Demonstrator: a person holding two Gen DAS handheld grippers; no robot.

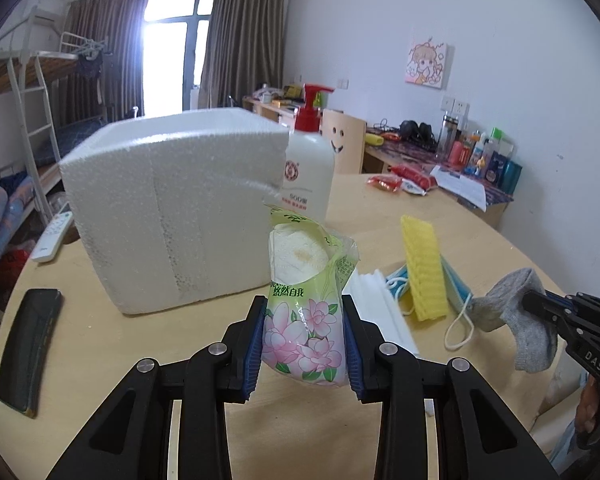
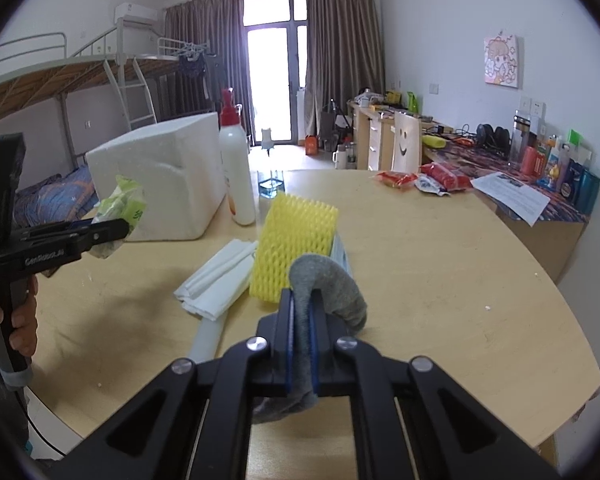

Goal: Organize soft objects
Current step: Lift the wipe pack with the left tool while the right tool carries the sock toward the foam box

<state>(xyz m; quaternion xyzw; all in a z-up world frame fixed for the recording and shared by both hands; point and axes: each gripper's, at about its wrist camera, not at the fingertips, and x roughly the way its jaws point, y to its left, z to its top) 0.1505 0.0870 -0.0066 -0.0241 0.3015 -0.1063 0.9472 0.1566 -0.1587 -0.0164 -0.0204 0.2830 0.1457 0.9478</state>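
Observation:
My left gripper (image 1: 303, 320) is shut on a green floral tissue pack (image 1: 306, 300) and holds it above the table, in front of the white foam box (image 1: 172, 208). My right gripper (image 2: 300, 320) is shut on a grey sock (image 2: 332, 284), held above the table near a yellow foam net (image 2: 292, 240). The left wrist view shows the right gripper (image 1: 540, 304) with the sock (image 1: 516, 312) at the right. The right wrist view shows the left gripper (image 2: 116, 228) with the tissue pack (image 2: 122, 204) beside the foam box (image 2: 160, 184).
A lotion pump bottle (image 1: 310, 164) stands beside the box. Folded white foam sheets (image 2: 220, 280), blue face masks (image 1: 452, 288), a remote (image 1: 54, 236), a dark case (image 1: 30, 344), red snack packs (image 2: 420, 178) and a small glass (image 2: 271, 184) lie on the round wooden table (image 2: 440, 280).

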